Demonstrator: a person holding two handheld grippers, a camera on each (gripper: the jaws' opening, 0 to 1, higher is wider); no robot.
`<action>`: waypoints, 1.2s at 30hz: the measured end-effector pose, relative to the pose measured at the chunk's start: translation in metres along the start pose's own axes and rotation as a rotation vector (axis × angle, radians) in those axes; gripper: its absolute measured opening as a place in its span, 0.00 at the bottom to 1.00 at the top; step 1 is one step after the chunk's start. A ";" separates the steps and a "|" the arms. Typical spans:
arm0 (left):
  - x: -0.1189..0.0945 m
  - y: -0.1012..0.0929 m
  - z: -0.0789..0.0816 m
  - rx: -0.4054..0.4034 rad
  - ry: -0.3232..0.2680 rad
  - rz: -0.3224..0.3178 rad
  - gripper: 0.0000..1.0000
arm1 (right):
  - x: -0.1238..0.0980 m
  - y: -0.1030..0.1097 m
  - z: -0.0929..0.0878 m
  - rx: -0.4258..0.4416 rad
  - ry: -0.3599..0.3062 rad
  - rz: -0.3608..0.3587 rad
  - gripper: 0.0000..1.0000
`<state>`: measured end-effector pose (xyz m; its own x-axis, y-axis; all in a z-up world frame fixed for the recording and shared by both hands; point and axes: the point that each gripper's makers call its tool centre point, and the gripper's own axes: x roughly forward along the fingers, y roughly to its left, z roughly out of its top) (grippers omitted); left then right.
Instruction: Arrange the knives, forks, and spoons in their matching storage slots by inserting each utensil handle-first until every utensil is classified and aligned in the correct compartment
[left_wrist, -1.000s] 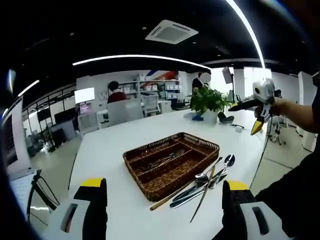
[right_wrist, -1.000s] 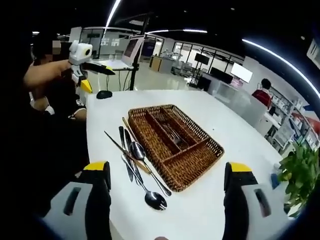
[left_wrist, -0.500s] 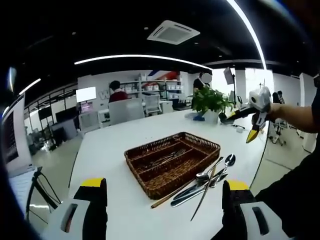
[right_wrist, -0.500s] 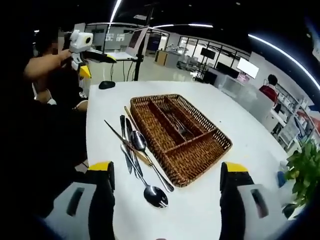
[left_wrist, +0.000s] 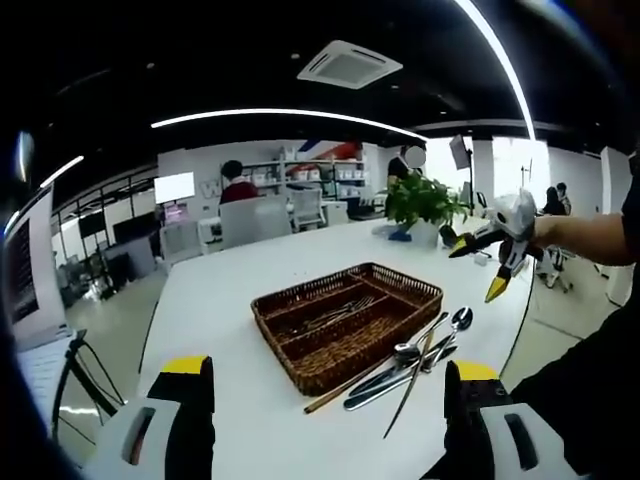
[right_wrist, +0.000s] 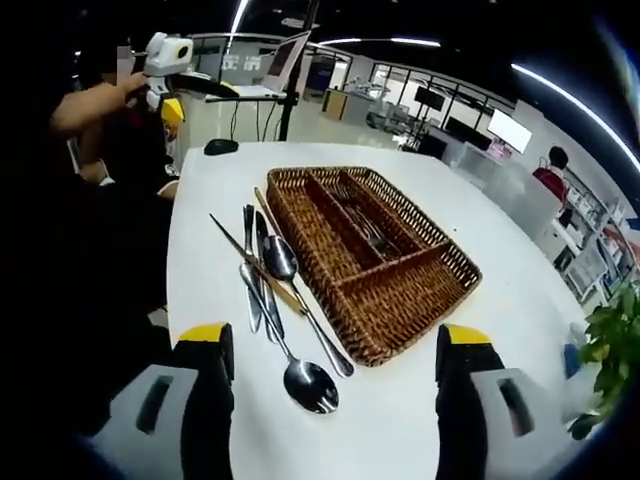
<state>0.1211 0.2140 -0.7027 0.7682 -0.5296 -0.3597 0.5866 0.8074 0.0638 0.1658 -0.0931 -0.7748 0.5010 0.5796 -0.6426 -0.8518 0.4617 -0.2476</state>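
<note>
Left gripper view: no writing can be read; a sign on the far wall is too blurred to make out. The left gripper (left_wrist: 325, 420) has its 2 yellow-tipped jaws spread wide and holds nothing, raised above the white table (left_wrist: 215, 300). The wicker tray (left_wrist: 347, 325) sits mid-table with forks (left_wrist: 335, 315) in a compartment. Just beside its near edge lie loose utensils (left_wrist: 410, 365): spoons, knives and a chopstick. The right gripper (left_wrist: 495, 245) hangs in the air to the right, jaws parted, gripping nothing. A potted plant (left_wrist: 420, 205) stands behind.

Right gripper view: no labels legible. The right gripper (right_wrist: 335, 400) is wide open and empty above the table (right_wrist: 200, 200). The tray (right_wrist: 375, 260) lies ahead, the utensils (right_wrist: 275, 300) touching its left side. The left gripper (right_wrist: 170, 75) shows at upper left; its opening cannot be told here.
</note>
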 end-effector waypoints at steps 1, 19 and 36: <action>-0.001 0.000 -0.002 -0.003 0.004 -0.004 1.00 | 0.002 0.000 -0.002 0.004 0.000 0.003 0.84; -0.002 0.001 -0.008 -0.009 0.010 0.001 1.00 | 0.025 0.014 -0.025 -0.010 0.040 0.086 0.67; -0.001 0.005 -0.012 0.000 0.021 0.004 1.00 | 0.045 0.027 -0.042 -0.035 0.085 0.135 0.58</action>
<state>0.1203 0.2217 -0.7137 0.7653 -0.5205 -0.3787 0.5833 0.8096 0.0658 0.1587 -0.0830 -0.8407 0.3684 0.5748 -0.7307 -0.9159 0.3591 -0.1793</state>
